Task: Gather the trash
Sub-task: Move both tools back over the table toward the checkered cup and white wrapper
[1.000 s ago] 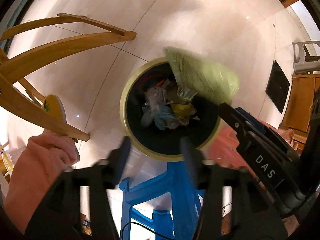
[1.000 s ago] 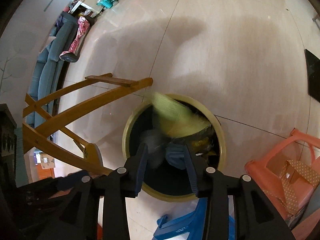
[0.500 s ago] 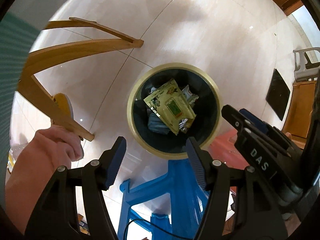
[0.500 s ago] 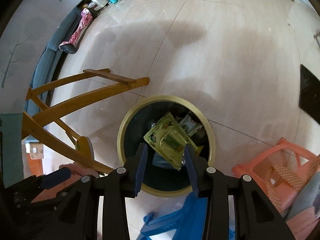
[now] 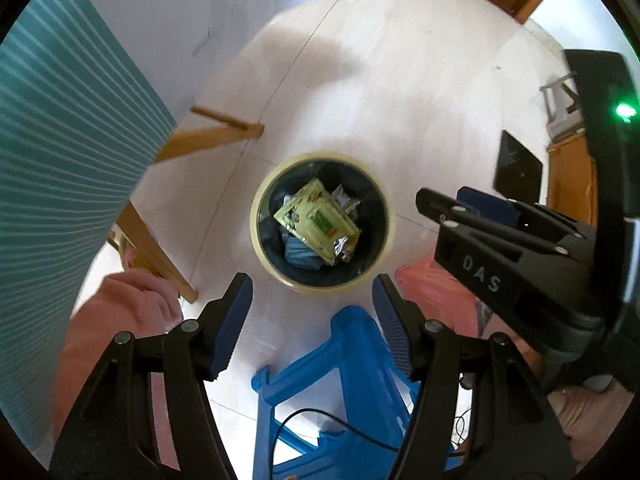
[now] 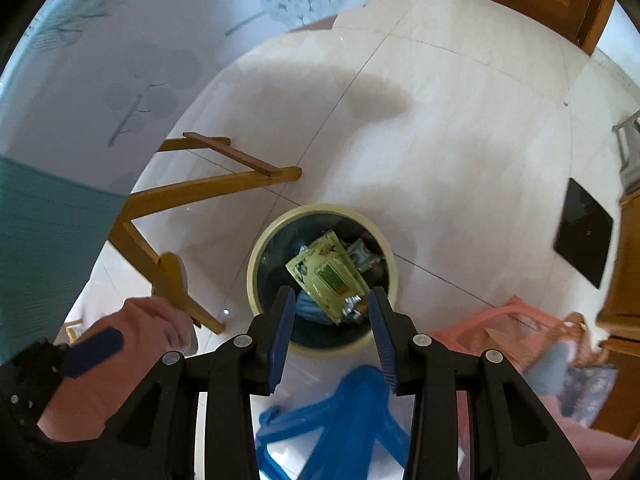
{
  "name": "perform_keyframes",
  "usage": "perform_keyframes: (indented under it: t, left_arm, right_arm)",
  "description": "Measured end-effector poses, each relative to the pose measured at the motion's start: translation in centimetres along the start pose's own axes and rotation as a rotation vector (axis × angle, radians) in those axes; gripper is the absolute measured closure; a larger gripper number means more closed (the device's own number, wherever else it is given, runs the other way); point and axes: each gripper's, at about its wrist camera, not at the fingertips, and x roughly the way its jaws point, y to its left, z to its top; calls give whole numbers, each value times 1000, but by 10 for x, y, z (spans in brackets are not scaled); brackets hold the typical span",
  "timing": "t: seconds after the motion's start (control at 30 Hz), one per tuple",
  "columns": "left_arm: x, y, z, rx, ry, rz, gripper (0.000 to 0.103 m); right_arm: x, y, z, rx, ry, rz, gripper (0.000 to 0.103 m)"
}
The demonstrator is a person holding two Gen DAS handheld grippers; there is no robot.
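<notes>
A round bin (image 5: 256,224) (image 6: 252,272) with a cream rim and dark liner stands on the pale floor, far below both grippers. On top of the other trash inside lies a yellow-green snack bag (image 5: 316,222) (image 6: 330,276). My left gripper (image 5: 312,286) hangs high above the bin's near side, open, with nothing between its fingers. My right gripper (image 6: 331,300) is also high over the bin, jaws apart and empty; in the left wrist view its black body (image 5: 500,252) shows at the right.
A blue plastic stool (image 5: 340,376) (image 6: 344,420) stands just below the bin, a pink stool (image 6: 504,328) to its right. Wooden chair legs (image 6: 208,188) reach in from the left under a teal-and-white tablecloth (image 5: 60,160). A hand in a pink sleeve (image 6: 140,344) is at lower left.
The yellow-green bag has dropped from the air into the bin and come to rest on the trash. Both grippers have risen well above the bin, which now looks smaller.
</notes>
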Motion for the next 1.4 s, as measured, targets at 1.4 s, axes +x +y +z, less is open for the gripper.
perform_keyframes:
  t: [1.4]
  left_arm:
    - [-303, 236, 70, -83, -395, 54, 44]
  right_arm:
    - [-272, 245, 168, -336, -307, 266, 59]
